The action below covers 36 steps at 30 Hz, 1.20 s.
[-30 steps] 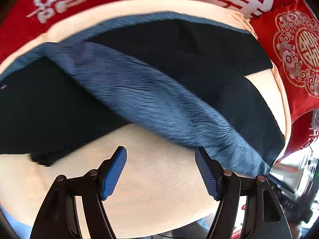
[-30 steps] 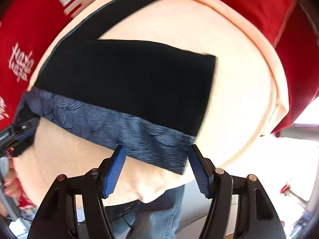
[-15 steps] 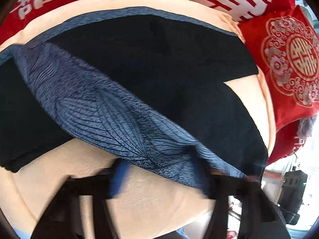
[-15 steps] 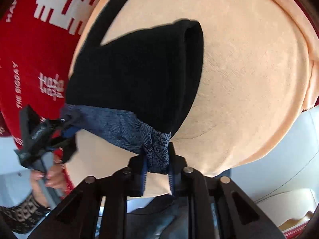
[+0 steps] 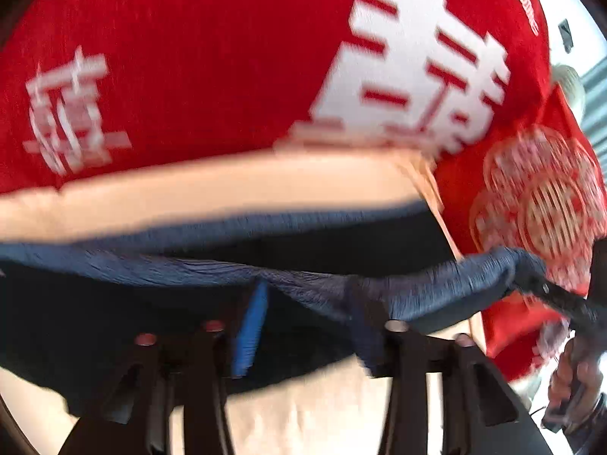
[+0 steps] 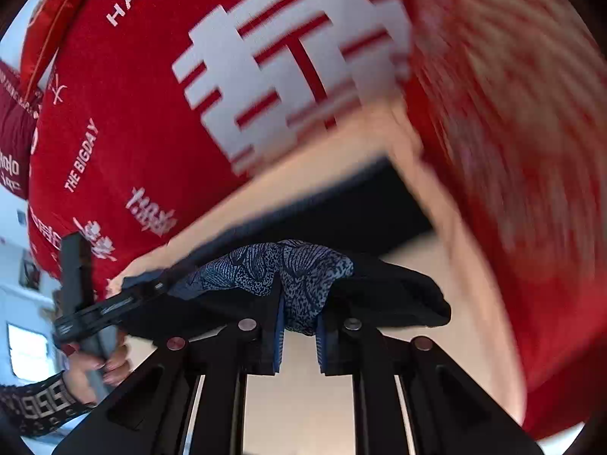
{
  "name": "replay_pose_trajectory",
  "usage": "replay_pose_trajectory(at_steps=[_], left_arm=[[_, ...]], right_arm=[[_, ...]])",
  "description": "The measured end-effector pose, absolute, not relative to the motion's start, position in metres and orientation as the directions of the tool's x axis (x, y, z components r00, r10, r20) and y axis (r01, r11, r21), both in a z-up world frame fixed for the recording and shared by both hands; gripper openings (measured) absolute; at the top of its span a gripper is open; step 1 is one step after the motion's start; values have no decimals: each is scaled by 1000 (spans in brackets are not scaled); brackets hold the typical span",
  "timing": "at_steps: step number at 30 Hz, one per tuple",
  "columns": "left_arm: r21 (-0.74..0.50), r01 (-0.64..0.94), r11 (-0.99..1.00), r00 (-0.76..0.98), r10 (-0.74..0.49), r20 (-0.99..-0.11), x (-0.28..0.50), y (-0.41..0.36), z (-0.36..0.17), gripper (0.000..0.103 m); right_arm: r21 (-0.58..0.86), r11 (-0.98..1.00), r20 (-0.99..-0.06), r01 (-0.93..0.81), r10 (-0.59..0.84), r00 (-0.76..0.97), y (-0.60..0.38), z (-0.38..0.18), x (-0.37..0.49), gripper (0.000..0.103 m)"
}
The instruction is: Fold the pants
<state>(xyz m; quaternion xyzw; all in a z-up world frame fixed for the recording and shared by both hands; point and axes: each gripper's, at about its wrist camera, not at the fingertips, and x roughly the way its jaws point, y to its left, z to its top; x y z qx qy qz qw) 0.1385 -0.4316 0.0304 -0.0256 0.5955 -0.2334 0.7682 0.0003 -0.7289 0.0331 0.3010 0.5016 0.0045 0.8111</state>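
The pants (image 5: 95, 311) are black with a blue patterned band (image 5: 436, 284), lying on a peach cloth (image 5: 212, 193). My right gripper (image 6: 299, 326) is shut on a bunch of the blue patterned band (image 6: 303, 276) and holds it lifted above the cloth. My left gripper (image 5: 307, 326) sits at the same band further along; its blue pad (image 5: 250, 330) shows, the other finger is under fabric, and the blurred view does not show whether the jaws grip. The right gripper also shows in the left wrist view (image 5: 561, 303), holding the band's end.
Red cushions with white characters (image 5: 227, 57) rise behind the peach cloth, and a red embroidered cushion (image 5: 538, 197) stands at the right. In the right wrist view the person's hand (image 6: 91, 364) holds the left gripper at the lower left.
Both grippers have lifted and swung toward the red cushions, carrying the blue band up off the cloth. The right gripper closed on the band a half second ago and still holds it.
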Motion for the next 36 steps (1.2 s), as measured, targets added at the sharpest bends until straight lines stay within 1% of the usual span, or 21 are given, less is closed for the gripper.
replay_pose_trajectory(at_steps=[1, 3, 5, 7, 8, 9, 10, 12, 14, 16, 19, 20, 21, 22, 25, 28, 29, 30, 32, 33, 36], left_arm=[[-272, 326, 905, 239, -357, -903, 147, -431, 38, 69], [-208, 331, 920, 305, -313, -900, 155, -424, 44, 72], [-139, 326, 935, 318, -247, -916, 160, -422, 35, 72], [-65, 304, 951, 291, -157, -944, 164, -414, 9, 72], [-35, 298, 954, 275, -121, -954, 163, -409, -3, 72], [10, 291, 957, 252, -67, -965, 162, -404, -19, 72], [49, 284, 958, 223, -16, -975, 160, -401, -36, 72], [64, 265, 962, 177, 16, -984, 153, -390, -56, 72], [68, 245, 967, 145, 33, -989, 143, -384, -73, 72], [64, 226, 972, 180, 23, -983, 140, -380, -72, 72], [67, 207, 976, 177, 30, -984, 142, -379, -73, 72], [65, 204, 977, 174, 30, -984, 142, -378, -72, 72], [63, 206, 976, 170, 28, -985, 143, -377, -72, 72], [65, 213, 975, 167, 29, -986, 141, -377, -74, 72], [76, 241, 967, 167, 36, -985, 137, -376, -73, 72], [97, 260, 961, 186, 48, -981, 129, -374, -74, 75], [98, 261, 960, 180, 51, -982, 127, -373, -76, 75], [101, 260, 960, 160, 60, -985, 128, -373, -74, 75], [97, 266, 959, 139, 62, -988, 134, -373, -66, 75], [97, 272, 957, 165, 53, -985, 138, -374, -59, 75], [115, 301, 947, 235, 43, -971, 161, -384, -48, 75]], right_arm=[[482, 823, -824, 300, 309, 475, -737, 27, 17, 15], [479, 819, -839, 316, 321, 439, -744, 7, 54, 16], [497, 794, -848, 350, 357, 391, -753, -24, 86, 22], [442, 808, -885, 389, 323, 335, -757, -48, 102, 33], [395, 831, -905, 391, 280, 320, -758, -51, 103, 47], [368, 844, -914, 391, 251, 318, -757, -50, 103, 54], [371, 844, -909, 388, 244, 339, -756, -46, 99, 55], [416, 825, -883, 381, 266, 388, -753, -34, 75, 58], [424, 806, -883, 412, 268, 385, -750, -37, 47, 58], [407, 780, -904, 475, 267, 335, -752, -54, 26, 57], [432, 710, -900, 555, 298, 319, -759, -84, 16, 51], [453, 687, -890, 569, 310, 334, -762, -88, 15, 42], [474, 657, -879, 585, 316, 357, -766, -92, 20, 20], [491, 650, -870, 581, 324, 372, -768, -88, 24, 8], [462, 724, -876, 512, 281, 392, -760, -66, 23, 8], [384, 774, -919, 503, 268, 289, -755, -81, 13, 11], [375, 775, -925, 509, 278, 259, -757, -91, 8, 21], [389, 765, -919, 513, 284, 274, -760, -90, 4, 28], [338, 776, -938, 532, 229, 262, -762, -76, -1, 36], [337, 781, -935, 525, 214, 282, -761, -66, -2, 36], [336, 846, -917, 413, 194, 349, -746, -36, 11, 37]])
